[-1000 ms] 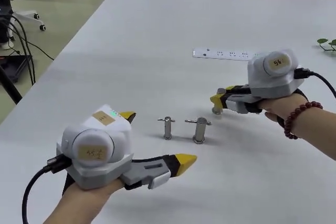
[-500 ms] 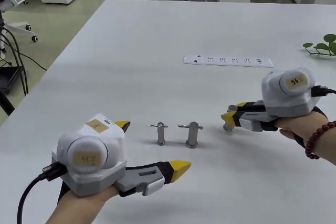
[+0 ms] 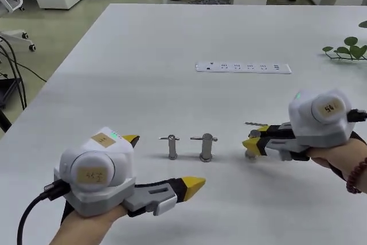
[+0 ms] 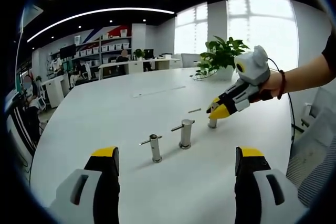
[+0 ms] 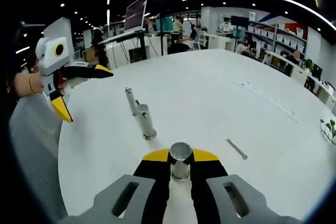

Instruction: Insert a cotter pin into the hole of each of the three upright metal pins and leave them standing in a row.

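Right gripper view showed your right gripper (image 5: 180, 167) clenched on the third upright pin (image 5: 180, 151), at the right end of the row. The loose cotter pin (image 5: 237, 149) lay flat on the table (image 5: 210, 93), just on the far side of it. Your left gripper (image 3: 163, 161) hung released at the near left, apart from the two pins (image 3: 172, 146) (image 3: 206, 147) already fitted. The wise move, I judged, was to hold that pin plumb, pinch the cotter pin near one end, and line it up squarely with the hole, which I couldn't see.
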The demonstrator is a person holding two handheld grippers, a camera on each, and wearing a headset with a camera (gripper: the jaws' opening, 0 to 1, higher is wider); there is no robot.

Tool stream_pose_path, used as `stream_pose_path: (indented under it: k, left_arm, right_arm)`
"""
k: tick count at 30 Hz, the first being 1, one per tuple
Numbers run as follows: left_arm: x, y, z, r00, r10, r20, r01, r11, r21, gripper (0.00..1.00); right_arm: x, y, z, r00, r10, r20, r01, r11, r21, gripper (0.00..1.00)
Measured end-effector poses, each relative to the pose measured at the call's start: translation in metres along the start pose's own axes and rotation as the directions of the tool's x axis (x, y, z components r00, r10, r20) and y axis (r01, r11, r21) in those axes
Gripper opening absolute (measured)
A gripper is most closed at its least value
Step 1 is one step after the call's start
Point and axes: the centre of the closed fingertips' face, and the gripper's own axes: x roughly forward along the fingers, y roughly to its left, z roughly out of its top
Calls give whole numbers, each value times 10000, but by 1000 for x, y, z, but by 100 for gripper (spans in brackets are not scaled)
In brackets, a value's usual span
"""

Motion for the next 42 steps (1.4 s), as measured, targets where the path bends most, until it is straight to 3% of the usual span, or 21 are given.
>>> stream_pose_path:
  k: [18,36,42]
  left_arm:
    - [-3,0,0,10000,43,-28,-43,10000,39,91]
    - [-4,0,1,10000,39,21,-39,10000,-6,91]
    - [-3,0,-1,10000,14,-77,-14,10000,23,91]
  right_arm:
    - [6,33,-9,9985,541,71,-540,9985,-121,8]
    - [12,45,-9,9965,823,128,-819,9962,-304,9]
    - [12,47,-10,9961,879,-99,-881,9956,-318,9]
